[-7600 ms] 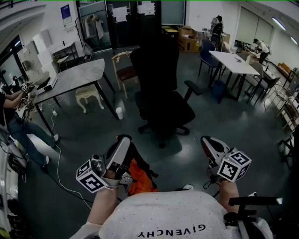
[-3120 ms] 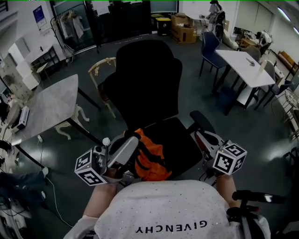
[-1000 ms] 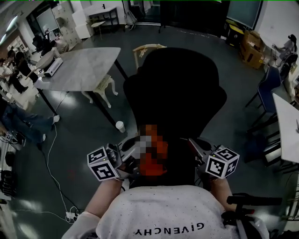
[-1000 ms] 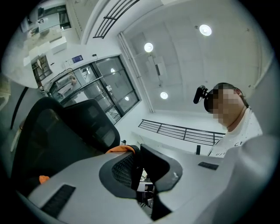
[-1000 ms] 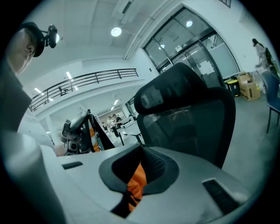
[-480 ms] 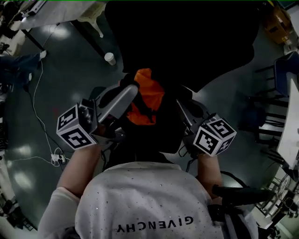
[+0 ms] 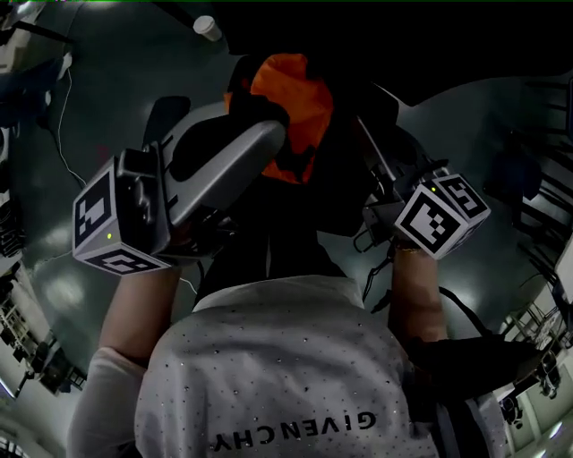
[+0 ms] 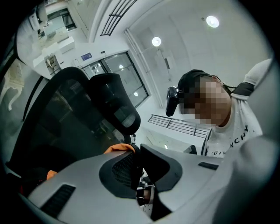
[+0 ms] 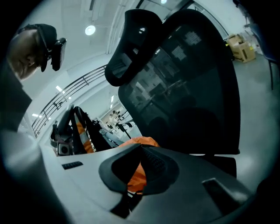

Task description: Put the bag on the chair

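Note:
An orange bag (image 7: pixel 295 89) with black straps hangs between my two grippers, over the seat of a black office chair (image 7: pixel 403 40). My left gripper (image 7: pixel 269 121) is shut on a black strap of the bag (image 8: pixel 119 148), with orange cloth just behind its jaws. On the other side, my right gripper (image 7: pixel 365 139) is shut with orange bag (image 9: pixel 139 175) cloth pinched between its jaws. In the left gripper view (image 8: pixel 135 168) the chair's mesh back (image 8: pixel 61 122) and headrest rise to the left. The chair back (image 9: pixel 188 96) also fills the right gripper view (image 9: pixel 140 168).
A paper cup (image 7: pixel 206 27) stands on the dark floor at the upper left, near a cable (image 7: pixel 63 116). The chair's armrest (image 7: pixel 166 121) shows by the left gripper. The person's white shirt (image 7: pixel 286 376) fills the lower part of the head view.
The head view has tipped steeply down and closer. Both grippers and the bag now sit higher and larger in it, over the chair seat. Both grips are unchanged.

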The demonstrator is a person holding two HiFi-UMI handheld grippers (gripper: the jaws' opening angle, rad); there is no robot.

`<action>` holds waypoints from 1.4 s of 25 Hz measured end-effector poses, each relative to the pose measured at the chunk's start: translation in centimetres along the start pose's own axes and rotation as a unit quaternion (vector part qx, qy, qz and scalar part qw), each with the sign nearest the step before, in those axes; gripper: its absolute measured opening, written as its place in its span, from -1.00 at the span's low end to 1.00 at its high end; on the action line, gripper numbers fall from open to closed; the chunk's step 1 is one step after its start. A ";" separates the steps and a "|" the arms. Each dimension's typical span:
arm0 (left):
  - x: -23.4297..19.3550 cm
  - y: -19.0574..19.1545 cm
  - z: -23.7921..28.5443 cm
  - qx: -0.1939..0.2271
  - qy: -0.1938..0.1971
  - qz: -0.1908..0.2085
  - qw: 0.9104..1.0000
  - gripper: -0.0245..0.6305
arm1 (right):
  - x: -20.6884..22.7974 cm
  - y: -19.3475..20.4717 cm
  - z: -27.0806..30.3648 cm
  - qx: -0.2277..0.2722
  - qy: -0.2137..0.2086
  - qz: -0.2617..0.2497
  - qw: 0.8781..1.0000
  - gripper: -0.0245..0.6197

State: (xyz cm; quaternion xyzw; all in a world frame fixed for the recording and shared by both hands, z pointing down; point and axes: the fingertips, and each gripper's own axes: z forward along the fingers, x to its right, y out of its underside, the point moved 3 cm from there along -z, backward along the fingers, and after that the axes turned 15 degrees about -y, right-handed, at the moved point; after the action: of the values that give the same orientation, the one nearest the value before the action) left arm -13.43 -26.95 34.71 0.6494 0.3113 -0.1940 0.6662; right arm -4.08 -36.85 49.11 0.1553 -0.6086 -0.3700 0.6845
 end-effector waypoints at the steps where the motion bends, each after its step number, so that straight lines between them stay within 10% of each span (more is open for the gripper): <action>1: 0.0 0.9 0.1 -0.006 -0.002 -0.003 1.000 -0.85 | 0.4 0.4 -0.3 0.002 -0.002 0.007 1.000 -0.91; 12: -2.5 7.3 -0.3 -0.077 -0.065 -0.052 0.994 -0.84 | 2.3 2.8 -0.6 0.002 -0.007 0.042 0.999 -0.91; 27: -8.2 14.2 -4.4 -0.184 -0.249 0.021 0.951 -0.84 | 1.0 6.5 -0.1 -0.033 -0.017 0.075 0.996 -0.91; 35: -10.8 15.6 -6.4 -0.161 -0.300 0.013 0.940 -0.85 | 1.3 6.5 -0.3 -0.060 -0.019 0.052 0.997 -0.91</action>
State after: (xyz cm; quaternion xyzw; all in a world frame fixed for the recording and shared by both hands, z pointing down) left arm -12.00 -20.93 53.78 0.4487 0.1157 -0.3189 0.8268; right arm -1.74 -33.45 54.25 0.0754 -0.6058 -0.3727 0.6988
